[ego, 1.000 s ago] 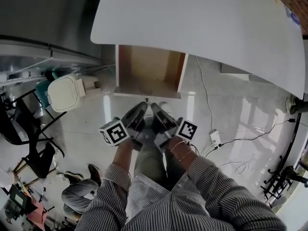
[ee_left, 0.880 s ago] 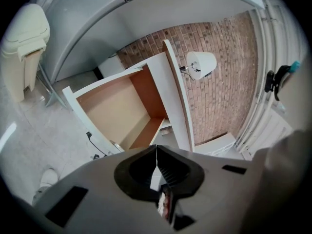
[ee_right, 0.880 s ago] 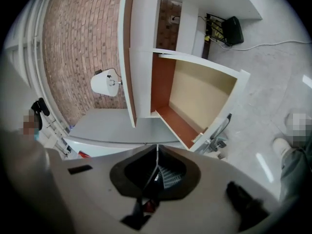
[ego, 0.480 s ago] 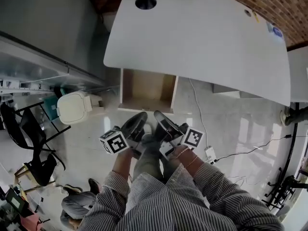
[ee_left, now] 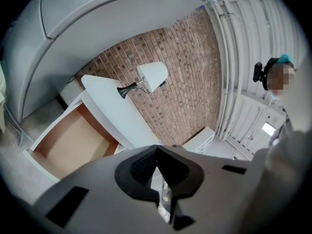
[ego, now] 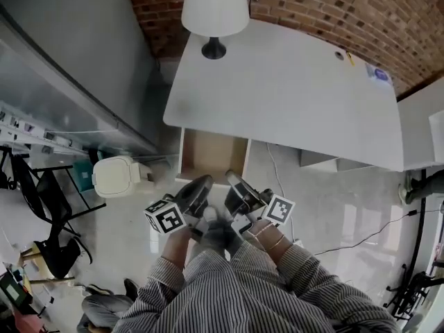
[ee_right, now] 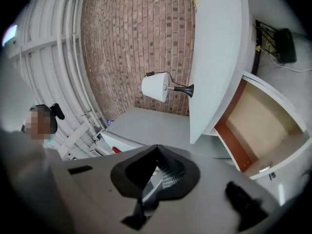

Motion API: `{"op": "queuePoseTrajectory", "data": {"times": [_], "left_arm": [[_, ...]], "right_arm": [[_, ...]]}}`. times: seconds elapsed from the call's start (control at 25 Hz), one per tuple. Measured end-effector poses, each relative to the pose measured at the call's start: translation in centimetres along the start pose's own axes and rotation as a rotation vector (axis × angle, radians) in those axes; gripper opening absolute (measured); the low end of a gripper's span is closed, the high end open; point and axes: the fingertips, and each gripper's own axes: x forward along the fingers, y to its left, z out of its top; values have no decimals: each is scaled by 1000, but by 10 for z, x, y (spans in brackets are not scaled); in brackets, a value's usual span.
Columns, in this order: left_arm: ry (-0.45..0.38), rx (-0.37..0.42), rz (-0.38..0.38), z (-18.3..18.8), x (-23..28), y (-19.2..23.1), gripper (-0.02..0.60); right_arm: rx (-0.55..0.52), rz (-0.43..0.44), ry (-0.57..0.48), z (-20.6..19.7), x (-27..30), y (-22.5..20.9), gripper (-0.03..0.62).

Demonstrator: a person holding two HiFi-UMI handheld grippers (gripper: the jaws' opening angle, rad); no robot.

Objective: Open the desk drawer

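The white desk has its wooden drawer pulled out, showing a bare brown bottom. The drawer also shows low left in the left gripper view and at the right in the right gripper view. My left gripper and right gripper hang side by side in front of the drawer, above the floor and apart from it. Both point level toward the desk. The left gripper has its jaws together with nothing between them, and so does the right gripper.
A table lamp stands at the desk's back left by the brick wall. A white lidded bin and a black chair stand left of the drawer. A cable runs on the floor under the desk.
Both grippers have risen in front of the open drawer. The head view has tilted up, so the drawer looks smaller and the lamp and brick wall have come into view.
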Motion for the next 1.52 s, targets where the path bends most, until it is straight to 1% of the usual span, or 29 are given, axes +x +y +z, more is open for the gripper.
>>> {"op": "queuePoseTrajectory", "data": {"times": [0.08,0.16,0.36,0.44,0.6,0.76,0.96,1.24,1.4,1.52], "left_arm": [[-23,2,-14,8,-3,-13,11],[-29,14,-30,15,-4,-27,11],[-42,84,-79,34,-6,-65,11],[-57,113,-102,43,-6,-81,11],[-100,150,-164,61,-3,-110,11],[-116,187,-192,70,-4,-130,11],[-145,218,-188,78,-8,-142,12],[-162,285,-144,84,-12,-146,11],[-161,300,-129,83,-7,-146,12],[-151,352,-90,83,-6,-145,12]], "right_arm": [[-15,7,-16,3,-2,14,17],[-48,15,-11,5,-1,29,17],[-134,34,5,10,0,65,17],[-171,60,0,14,3,81,17],[-210,137,-26,26,10,113,17],[-277,174,-26,31,15,137,17],[-290,187,-45,35,11,151,17],[-321,161,-48,34,10,150,17],[-371,107,-66,38,11,144,17],[-435,49,-65,39,13,138,17]]}}
